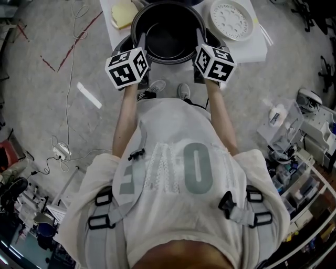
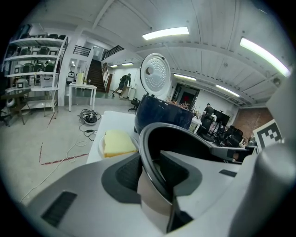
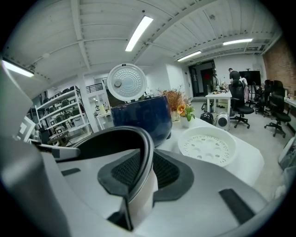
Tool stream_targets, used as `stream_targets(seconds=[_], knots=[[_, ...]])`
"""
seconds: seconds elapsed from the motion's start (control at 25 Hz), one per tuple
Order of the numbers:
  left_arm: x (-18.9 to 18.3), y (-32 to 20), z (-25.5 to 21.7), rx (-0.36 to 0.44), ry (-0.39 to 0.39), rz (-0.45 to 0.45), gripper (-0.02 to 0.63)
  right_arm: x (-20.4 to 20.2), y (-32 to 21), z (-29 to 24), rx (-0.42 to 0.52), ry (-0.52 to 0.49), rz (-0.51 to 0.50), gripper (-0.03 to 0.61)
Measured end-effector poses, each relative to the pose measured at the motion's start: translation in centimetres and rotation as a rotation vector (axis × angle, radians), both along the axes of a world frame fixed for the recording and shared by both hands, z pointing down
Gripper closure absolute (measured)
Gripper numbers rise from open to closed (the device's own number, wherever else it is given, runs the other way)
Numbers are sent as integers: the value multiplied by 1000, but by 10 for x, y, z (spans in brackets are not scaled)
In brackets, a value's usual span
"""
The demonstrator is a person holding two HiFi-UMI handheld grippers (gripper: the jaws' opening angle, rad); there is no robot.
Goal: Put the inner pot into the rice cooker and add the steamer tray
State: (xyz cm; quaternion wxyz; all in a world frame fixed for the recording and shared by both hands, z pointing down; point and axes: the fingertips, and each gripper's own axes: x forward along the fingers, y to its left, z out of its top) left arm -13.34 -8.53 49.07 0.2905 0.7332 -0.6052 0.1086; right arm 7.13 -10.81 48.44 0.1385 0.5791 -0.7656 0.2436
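The dark inner pot (image 1: 168, 34) stands at the near edge of the white table (image 1: 262, 50). My left gripper (image 1: 140, 44) is shut on its left rim and my right gripper (image 1: 200, 39) is shut on its right rim. In the left gripper view the pot wall (image 2: 180, 134) runs between the pads of the left gripper (image 2: 155, 171), one pad inside and one outside. The right gripper (image 3: 141, 171) clamps the pot rim (image 3: 111, 141) the same way. Behind the pot the dark blue rice cooker (image 2: 162, 115) (image 3: 141, 115) has its lid raised. The white perforated steamer tray (image 1: 231, 19) (image 3: 207, 147) lies to the right.
A yellow block on a plate (image 1: 123, 14) (image 2: 118, 141) sits at the table's left. Cables (image 1: 60, 149) trail over the floor on the left. Shelves and clutter (image 1: 304, 147) stand to the right, desks and chairs (image 3: 240, 109) further off.
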Motion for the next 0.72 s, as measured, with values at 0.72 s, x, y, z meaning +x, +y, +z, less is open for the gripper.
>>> stream_targets(seconds=[0.72], knots=[[1,5,-115,235,3,-50,494,3,8,-133,257,0,19,491]])
